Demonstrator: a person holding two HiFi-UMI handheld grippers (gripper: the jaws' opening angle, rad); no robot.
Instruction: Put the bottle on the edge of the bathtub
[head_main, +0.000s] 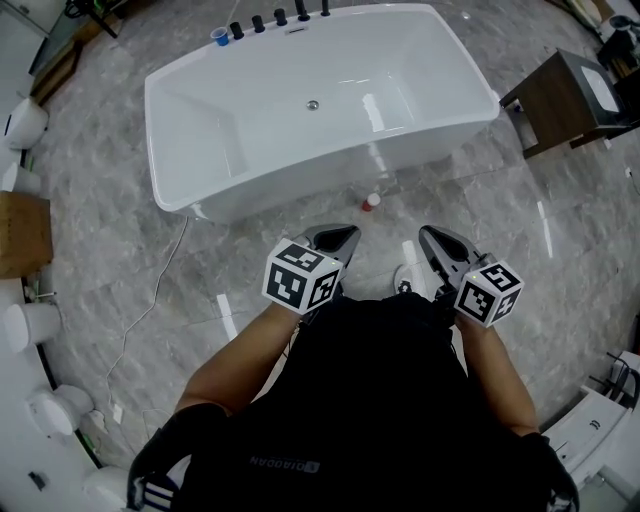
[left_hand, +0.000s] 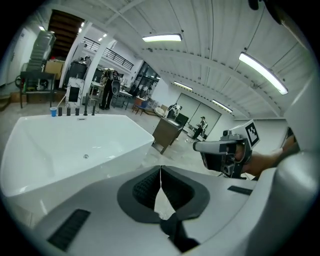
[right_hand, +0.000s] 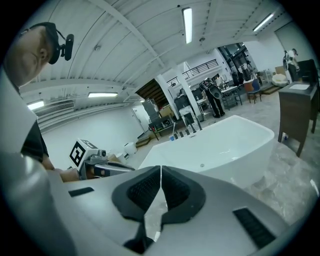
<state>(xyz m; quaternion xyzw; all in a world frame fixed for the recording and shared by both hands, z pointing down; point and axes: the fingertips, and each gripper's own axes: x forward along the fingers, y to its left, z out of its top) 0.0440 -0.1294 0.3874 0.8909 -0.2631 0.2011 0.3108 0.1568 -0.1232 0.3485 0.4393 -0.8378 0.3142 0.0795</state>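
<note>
A small bottle with a red cap (head_main: 371, 202) stands on the floor just in front of the white bathtub (head_main: 200, 120). My left gripper (head_main: 343, 238) is held below and left of the bottle, its jaws shut with nothing between them. At the same height, my right gripper (head_main: 432, 240) is to the bottle's right, also shut and empty. In the left gripper view the closed left gripper (left_hand: 160, 172) points over the bathtub (left_hand: 75, 145). The right gripper view shows the right gripper (right_hand: 160, 172) shut in front of the bathtub (right_hand: 215, 145). Neither gripper view shows the bottle.
A blue cup (head_main: 220, 37) and several black tap knobs (head_main: 280, 17) line the tub's far rim. A dark wooden cabinet (head_main: 565, 95) stands at the right. A cardboard box (head_main: 20, 235), white rolls and a thin cable (head_main: 150, 300) lie at the left.
</note>
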